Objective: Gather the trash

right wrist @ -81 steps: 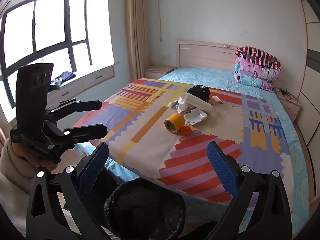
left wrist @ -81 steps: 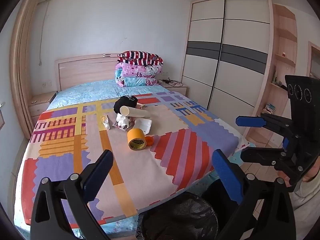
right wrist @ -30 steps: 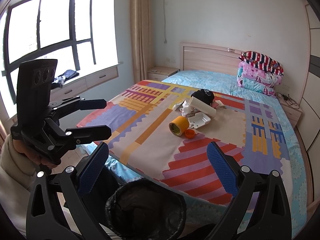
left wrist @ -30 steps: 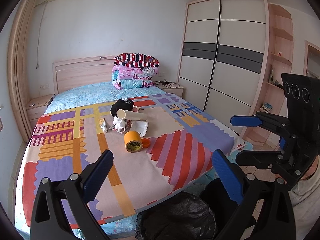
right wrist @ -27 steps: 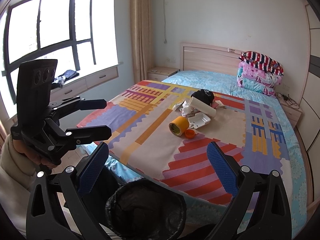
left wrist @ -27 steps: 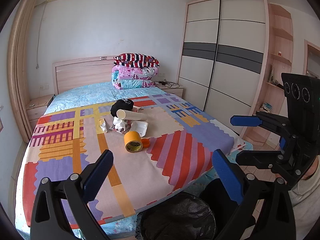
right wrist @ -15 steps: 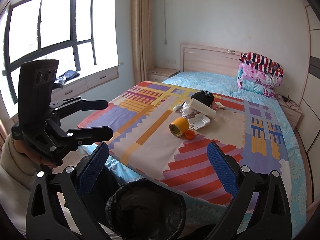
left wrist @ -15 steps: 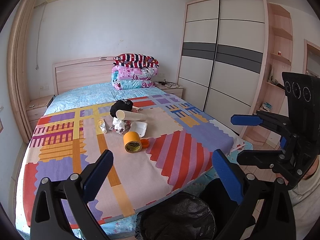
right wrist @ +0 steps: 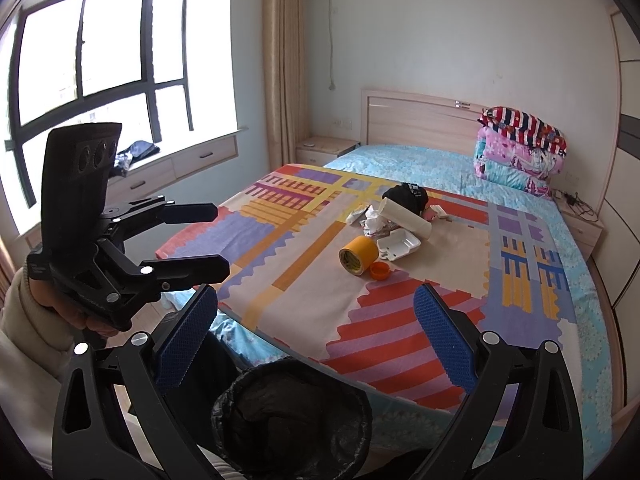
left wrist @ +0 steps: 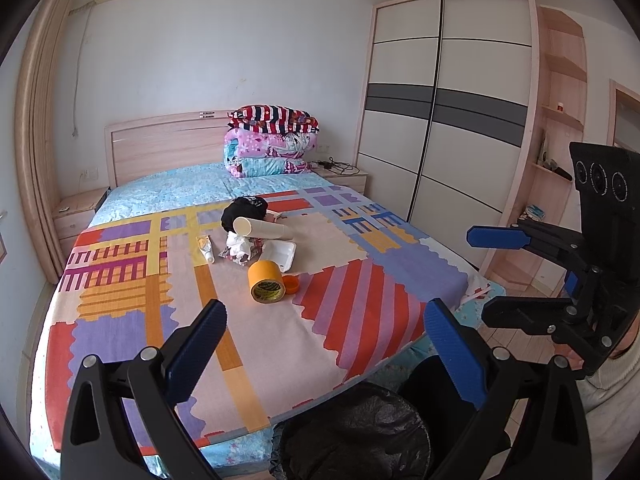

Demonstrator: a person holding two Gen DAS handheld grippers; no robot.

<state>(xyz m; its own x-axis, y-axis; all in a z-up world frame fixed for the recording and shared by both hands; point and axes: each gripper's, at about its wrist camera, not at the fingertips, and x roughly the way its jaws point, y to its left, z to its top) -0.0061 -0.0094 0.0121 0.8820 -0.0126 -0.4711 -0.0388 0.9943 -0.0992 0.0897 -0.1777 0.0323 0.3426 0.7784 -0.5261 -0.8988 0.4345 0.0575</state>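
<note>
While both hand-held grippers hover at the foot of a bed, the left gripper and right gripper each stand wide apart and empty. Mid-bed lies the trash: a yellow tape roll touching an orange cap, a white foam box, a cardboard tube, and crumpled tissues. Below the grippers sits a black-lined bin.

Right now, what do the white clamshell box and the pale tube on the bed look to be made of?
The clamshell box looks like foam: matte white, thick moulded walls, rounded corners. The tube looks like cardboard or rolled paper, matte cream with an open hollow end, though plastic cannot be ruled out.
</note>
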